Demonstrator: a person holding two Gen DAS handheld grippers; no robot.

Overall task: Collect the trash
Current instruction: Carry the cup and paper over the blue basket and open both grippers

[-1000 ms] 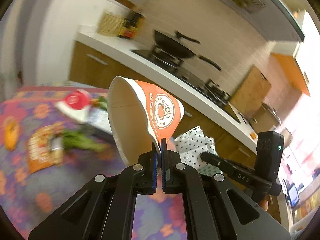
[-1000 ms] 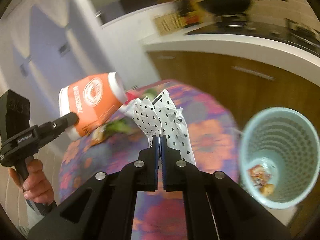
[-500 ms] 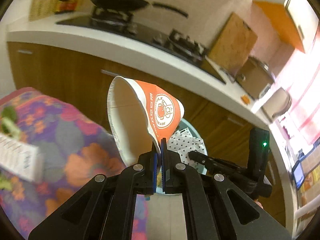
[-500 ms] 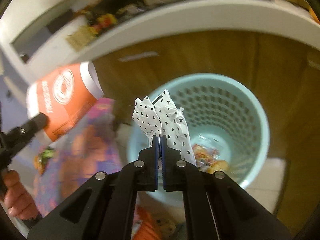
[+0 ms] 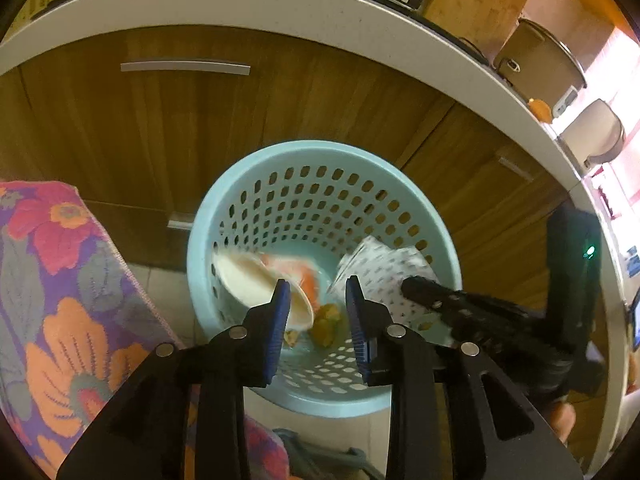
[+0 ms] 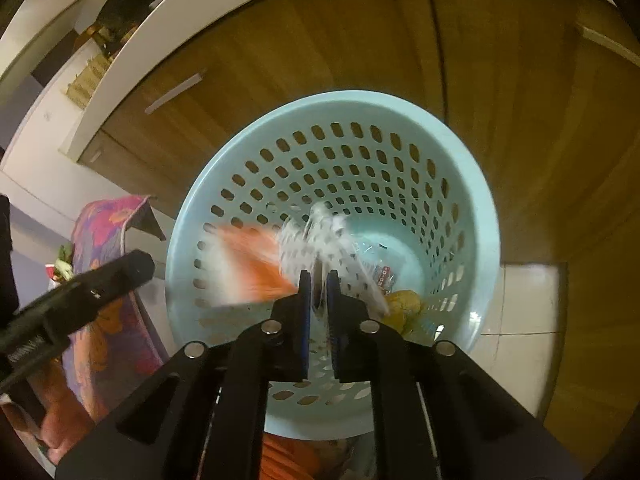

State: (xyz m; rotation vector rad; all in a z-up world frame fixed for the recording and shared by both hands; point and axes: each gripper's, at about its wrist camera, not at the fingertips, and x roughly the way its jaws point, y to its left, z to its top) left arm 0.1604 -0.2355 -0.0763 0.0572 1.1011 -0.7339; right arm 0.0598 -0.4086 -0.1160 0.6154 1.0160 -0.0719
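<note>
Hovering both tools over the pale blue perforated plastic basket (image 5: 320, 160), I see my left gripper (image 5: 316, 312) with jaws spread wide and empty; the orange-and-white paper cup (image 5: 260, 280) is blurred inside the basket, against its left wall. My right gripper (image 6: 318, 292) has jaws parted only narrowly, and the white dotted paper bag (image 6: 320, 240) looks loose just beyond them, inside the basket; I judge it released. Both pieces are light, thin and crushable, so any re-grip belongs on a rim or folded edge. Yellowish scraps (image 5: 324, 322) lie at the basket's bottom. Room is tight: wooden cabinet doors (image 5: 160, 120) behind the basket, floral tablecloth (image 5: 60, 280) beside its left rim.
</note>
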